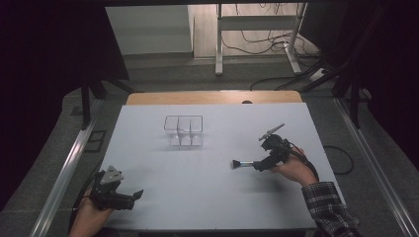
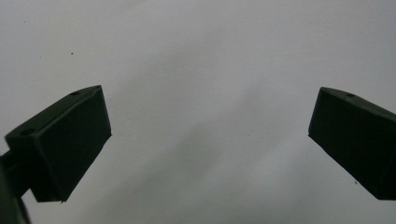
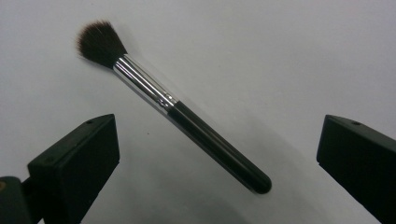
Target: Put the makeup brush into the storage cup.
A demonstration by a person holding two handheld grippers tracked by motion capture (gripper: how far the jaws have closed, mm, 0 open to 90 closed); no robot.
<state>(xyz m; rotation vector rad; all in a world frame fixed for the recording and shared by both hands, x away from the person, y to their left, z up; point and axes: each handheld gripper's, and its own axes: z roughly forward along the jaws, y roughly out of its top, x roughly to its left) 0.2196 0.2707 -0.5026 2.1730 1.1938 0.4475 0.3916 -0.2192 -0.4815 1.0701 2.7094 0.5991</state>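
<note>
**Brush on the table, both grippers spread wide**

In the high view, your white table (image 1: pixel 207 187) takes up the middle of the frame, with a strip of wooden edge along its far side. Just above centre, a little to the left, stands the clear plastic organiser (image 1: pixel 184 131), upright and divided into compartments; nothing can be made out inside it.

At the lower left of that view your left gripper (image 1: pixel 133 196) rests low near the table's front edge, well apart from everything else. Its own view shows the two jaws set wide, one at each side of the frame, with bare table (image 2: pixel 205 116) between them.

At centre right, your right gripper (image 1: pixel 258 166) sits just beside the makeup brush (image 1: pixel 242 163), which lies on the table pointing towards the left of the frame. In the right gripper view the jaws stand wide apart and the makeup brush (image 3: pixel 187 116) lies diagonally between them, touched by neither: bristles (image 3: pixel 98 42) at upper left, silver ferrule (image 3: pixel 142 84) next, black handle running down to lower centre.
</note>
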